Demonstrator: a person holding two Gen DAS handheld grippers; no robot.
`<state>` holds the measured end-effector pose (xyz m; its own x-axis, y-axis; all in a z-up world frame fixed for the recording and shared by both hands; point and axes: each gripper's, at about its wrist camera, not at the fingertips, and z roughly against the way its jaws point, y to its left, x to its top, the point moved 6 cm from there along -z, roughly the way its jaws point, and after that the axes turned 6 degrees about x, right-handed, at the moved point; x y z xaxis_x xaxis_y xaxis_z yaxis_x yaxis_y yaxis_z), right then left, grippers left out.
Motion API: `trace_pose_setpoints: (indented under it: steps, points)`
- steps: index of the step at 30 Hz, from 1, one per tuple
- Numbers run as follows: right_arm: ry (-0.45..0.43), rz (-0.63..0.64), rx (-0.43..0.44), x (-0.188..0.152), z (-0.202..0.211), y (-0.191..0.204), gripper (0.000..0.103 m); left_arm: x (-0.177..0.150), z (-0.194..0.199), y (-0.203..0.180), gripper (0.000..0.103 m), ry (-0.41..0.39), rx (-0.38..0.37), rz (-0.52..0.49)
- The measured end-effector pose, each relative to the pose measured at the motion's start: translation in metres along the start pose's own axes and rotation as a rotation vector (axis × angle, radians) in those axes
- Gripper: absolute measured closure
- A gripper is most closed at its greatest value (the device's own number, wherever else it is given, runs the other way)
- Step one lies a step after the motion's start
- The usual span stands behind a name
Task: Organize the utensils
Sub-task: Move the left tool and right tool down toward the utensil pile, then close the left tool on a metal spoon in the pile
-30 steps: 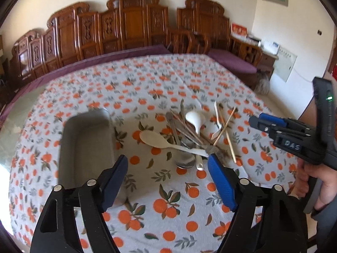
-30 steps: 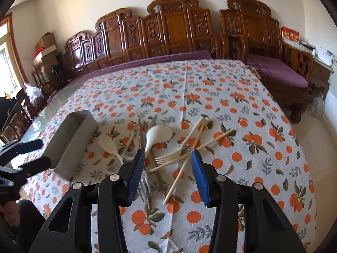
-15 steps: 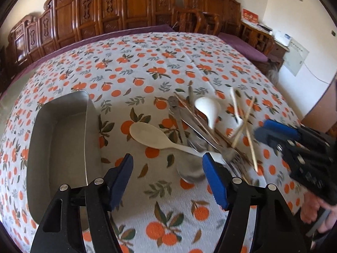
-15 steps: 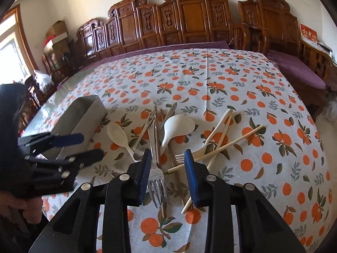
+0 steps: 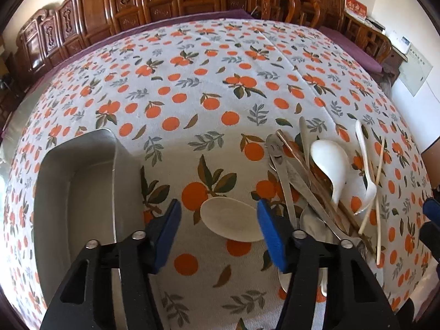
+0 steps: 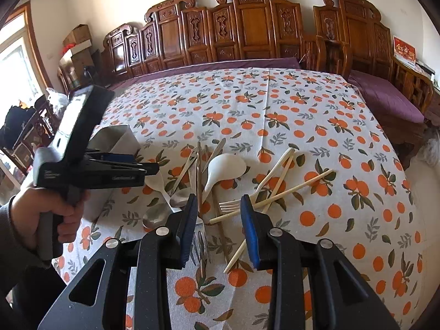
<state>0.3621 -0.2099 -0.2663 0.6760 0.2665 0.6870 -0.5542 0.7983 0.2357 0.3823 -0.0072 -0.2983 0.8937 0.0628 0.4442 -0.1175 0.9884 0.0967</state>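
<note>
Utensils (image 6: 217, 181) lie in a loose pile on the orange-patterned tablecloth (image 5: 209, 82), right of the metal tray (image 5: 74, 192).

The left gripper (image 5: 218, 229) is open, and the bowl of a cream spoon (image 5: 231, 218) lies between its blue pads, close to the right one; I cannot tell if they touch. The right gripper (image 6: 218, 227) is also open and holds nothing. A metal fork (image 6: 199, 243) lies between its pads near the left one, and a cream chopstick (image 6: 271, 196) crosses just before the right pad.
</note>
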Motion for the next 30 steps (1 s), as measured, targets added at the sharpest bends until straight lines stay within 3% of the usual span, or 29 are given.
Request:
trace_pose_setpoints:
  steps: [2,6,8,14,24,30]
  points:
    - [-0.001,0.000,0.001,0.001,0.001,-0.001,0.068,0.000,-0.006,-0.001,0.057,0.023,0.004,-0.011]
    - [-0.003,-0.005,-0.004,0.002,0.001,-0.005,0.068,-0.001,-0.011,-0.005,0.077,0.044,-0.023,-0.025]
    - [-0.007,-0.010,-0.004,0.003,0.003,-0.007,0.068,-0.002,-0.012,-0.006,0.083,0.047,-0.022,-0.033]
    - [-0.017,-0.011,-0.013,0.005,0.007,-0.009,0.068,0.004,0.007,-0.005,0.097,-0.020,-0.055,-0.031]
    - [0.025,0.013,-0.010,-0.007,-0.003,-0.006,0.068,0.002,0.076,0.017,0.099,-0.139,-0.103,0.024]
    - [0.066,0.069,0.017,-0.022,-0.020,0.023,0.068,-0.015,0.102,0.027,0.099,-0.172,-0.138,0.050]
